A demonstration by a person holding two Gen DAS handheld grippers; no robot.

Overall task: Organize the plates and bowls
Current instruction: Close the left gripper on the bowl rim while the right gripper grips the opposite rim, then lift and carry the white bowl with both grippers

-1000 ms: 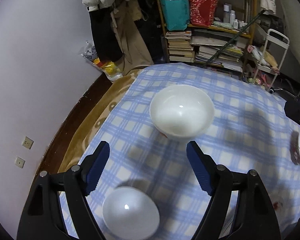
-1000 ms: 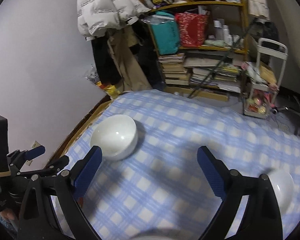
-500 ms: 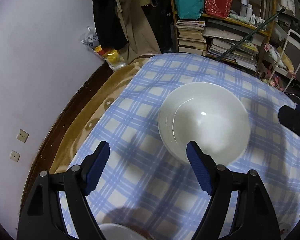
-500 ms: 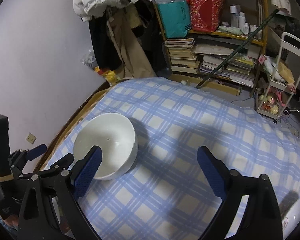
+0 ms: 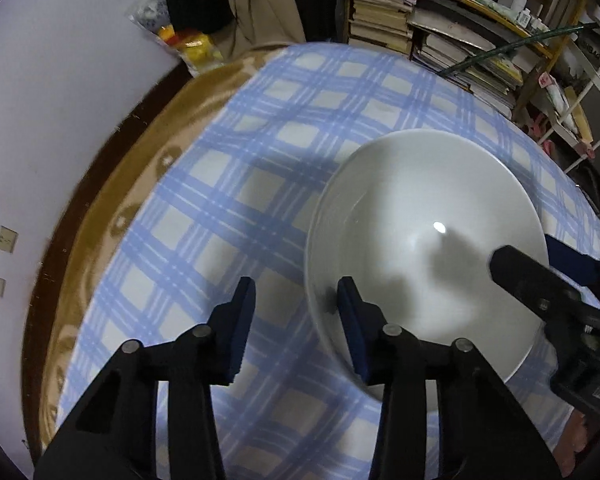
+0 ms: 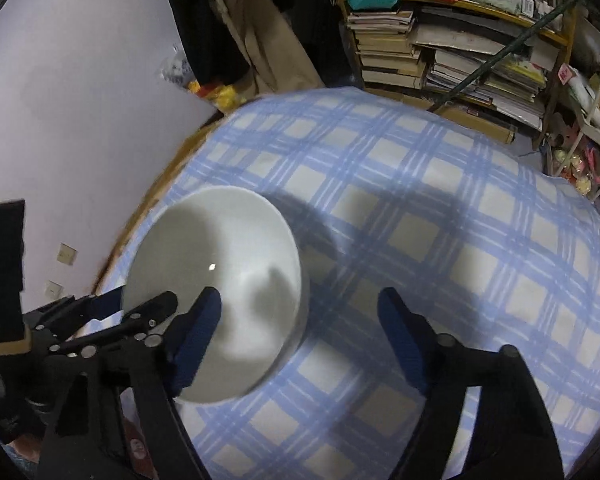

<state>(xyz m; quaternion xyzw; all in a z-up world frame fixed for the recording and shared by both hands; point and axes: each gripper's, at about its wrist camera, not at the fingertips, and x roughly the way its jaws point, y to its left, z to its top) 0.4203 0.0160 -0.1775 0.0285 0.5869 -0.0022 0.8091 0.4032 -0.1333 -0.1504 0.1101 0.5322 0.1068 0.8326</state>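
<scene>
No lettering can be read anywhere; the spines on the bookshelf (image 6: 452,52) are too blurred.

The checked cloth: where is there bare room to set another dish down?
Free: the checked cloth between the white bowl and the bookshelf, and the strip between bowl and brown blanket. Crowded: at the bowl, where the left gripper and right gripper straddle opposite rims.

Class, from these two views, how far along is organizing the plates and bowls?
Nothing looks sorted yet: the large white ceramic bowl sits unstacked on the blue checked cloth. In hand: left tool and right tool straddle opposite rims, jaws just closing, not yet gripping. Left: grip, lift, stack it.
</scene>
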